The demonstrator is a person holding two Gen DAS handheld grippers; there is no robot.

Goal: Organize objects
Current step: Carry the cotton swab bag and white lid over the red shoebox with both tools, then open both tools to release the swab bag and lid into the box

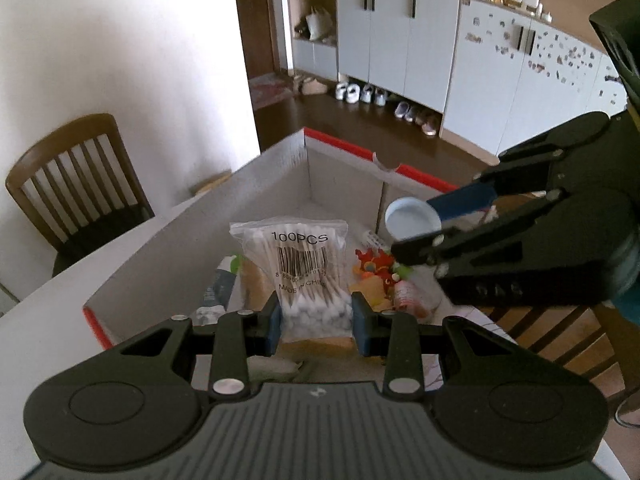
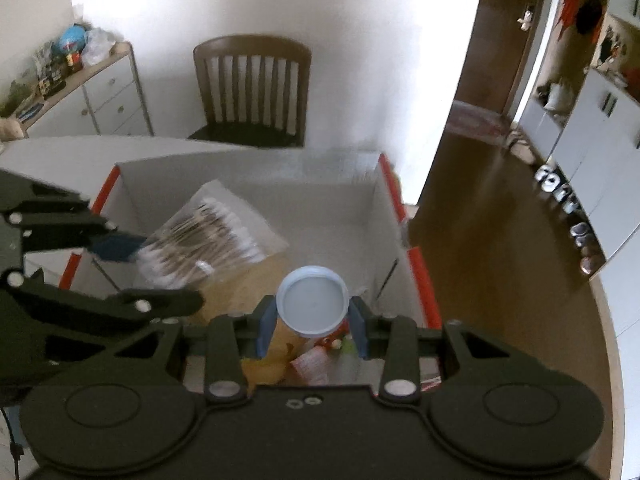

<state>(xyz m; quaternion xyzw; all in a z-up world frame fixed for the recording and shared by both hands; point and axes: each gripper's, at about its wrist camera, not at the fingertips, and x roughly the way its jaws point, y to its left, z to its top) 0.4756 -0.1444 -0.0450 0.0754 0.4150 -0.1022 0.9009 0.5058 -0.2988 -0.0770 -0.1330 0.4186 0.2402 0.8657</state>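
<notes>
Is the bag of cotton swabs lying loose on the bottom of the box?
No, the bag of cotton swabs is pinched between the left gripper fingers, above the box.

wooden slat-back chair (image 2: pixel 252 92) by white wall, white cabinets (image 1: pixel 408 36), shoes (image 1: pixel 360 94) on dark floor

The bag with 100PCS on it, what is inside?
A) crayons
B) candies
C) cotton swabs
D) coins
C: through the clear bag held by the left gripper you can see thin sticks with white fluffy tips packed together, which is what cotton swabs look like.
</notes>
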